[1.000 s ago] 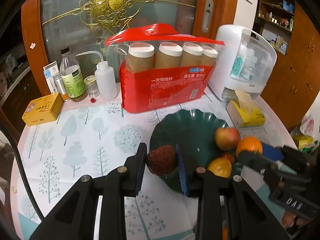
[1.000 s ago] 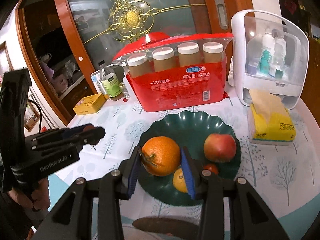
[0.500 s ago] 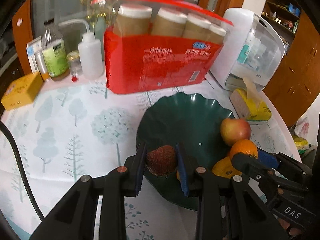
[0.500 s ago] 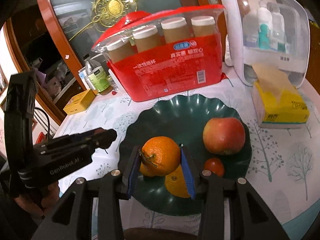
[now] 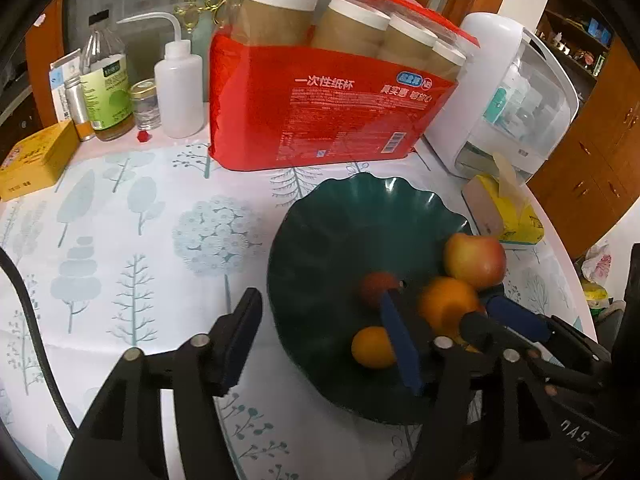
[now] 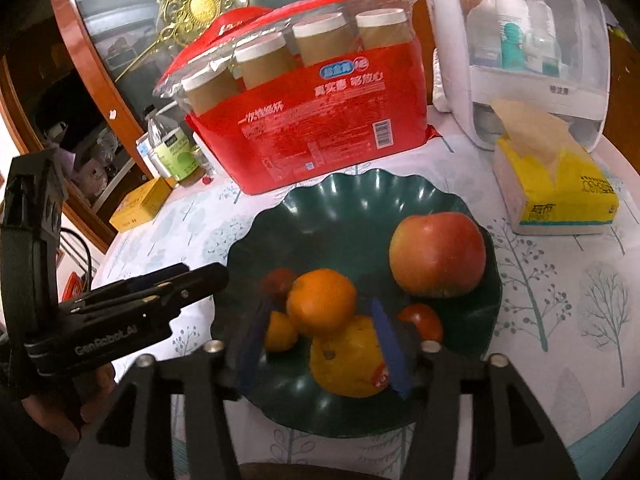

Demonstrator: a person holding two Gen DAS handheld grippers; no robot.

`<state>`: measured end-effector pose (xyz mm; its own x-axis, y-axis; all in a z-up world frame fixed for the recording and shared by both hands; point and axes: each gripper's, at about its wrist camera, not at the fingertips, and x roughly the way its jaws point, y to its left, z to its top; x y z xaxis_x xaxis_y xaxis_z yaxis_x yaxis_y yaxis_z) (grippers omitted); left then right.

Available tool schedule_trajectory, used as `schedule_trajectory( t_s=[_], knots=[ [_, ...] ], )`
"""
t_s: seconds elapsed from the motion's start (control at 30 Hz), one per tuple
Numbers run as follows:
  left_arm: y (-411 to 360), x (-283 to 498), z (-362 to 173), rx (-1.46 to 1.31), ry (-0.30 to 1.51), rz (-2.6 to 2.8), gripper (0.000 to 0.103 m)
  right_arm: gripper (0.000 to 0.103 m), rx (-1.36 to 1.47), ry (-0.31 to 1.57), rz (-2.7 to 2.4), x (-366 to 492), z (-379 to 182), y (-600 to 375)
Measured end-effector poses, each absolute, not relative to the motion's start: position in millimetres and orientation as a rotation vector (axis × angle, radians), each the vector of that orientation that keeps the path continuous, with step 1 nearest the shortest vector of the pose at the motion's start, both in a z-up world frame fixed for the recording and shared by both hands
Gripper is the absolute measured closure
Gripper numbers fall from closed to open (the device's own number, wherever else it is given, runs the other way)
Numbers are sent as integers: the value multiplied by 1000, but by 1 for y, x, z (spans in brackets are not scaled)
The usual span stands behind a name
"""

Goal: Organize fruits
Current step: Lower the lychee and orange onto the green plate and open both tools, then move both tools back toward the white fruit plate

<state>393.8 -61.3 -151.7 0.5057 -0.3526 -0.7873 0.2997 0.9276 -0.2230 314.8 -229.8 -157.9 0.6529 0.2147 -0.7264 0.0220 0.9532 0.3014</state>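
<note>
Now both grippers work over the green bowl [image 5: 304,236], which sits on the tree-print tablecloth [image 5: 120,240] in front of the red pack of paper cups [image 5: 320,100]. The left gripper [image 5: 320,332] stands spread wide with nothing between its fingers: one finger is outside the bowl's near-left rim, the other over the bowl's inside. Just past that inner finger a dark reddish fruit [image 5: 378,286], blurred, lies on the bowl floor, so the drop of that piece looks done.

From the right wrist view, the right gripper [image 6: 320,336] has an orange [image 6: 322,302] between its blue pads. The pads appear slightly parted and blurred, so whether it is pinching the orange or letting it go cannot be told. The orange rests on a pile near the bowl's front: a yellow fruit with a sticker [image 6: 348,360] under it and a small orange fruit [image 6: 280,330] beside it. An apple [image 6: 438,254] sits at the bowl's right side, with a small red fruit [image 6: 422,318] just in front of it.

The step in hand seems to be placing fruit into the bowl. Next, the right gripper needs to part fully and lift straight up without nudging the pile, since the orange is perched and could roll.
</note>
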Motion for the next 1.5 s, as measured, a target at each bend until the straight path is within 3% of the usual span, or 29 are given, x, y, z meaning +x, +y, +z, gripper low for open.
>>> schedule_trajectory(
  t_s=[0.27, 0.93, 1.5],
  knots=[
    [-49, 369, -125, -49, 955, -358, 27, 39, 382, 838, 70, 295, -142, -248],
    [-27, 250, -80, -27, 954, -339, 27, 36, 375, 765, 24, 185, -85, -268],
    [-25, 167, -95, -46, 1005, -315, 27, 36, 252, 778, 59, 114, -82, -271]
  ],
)
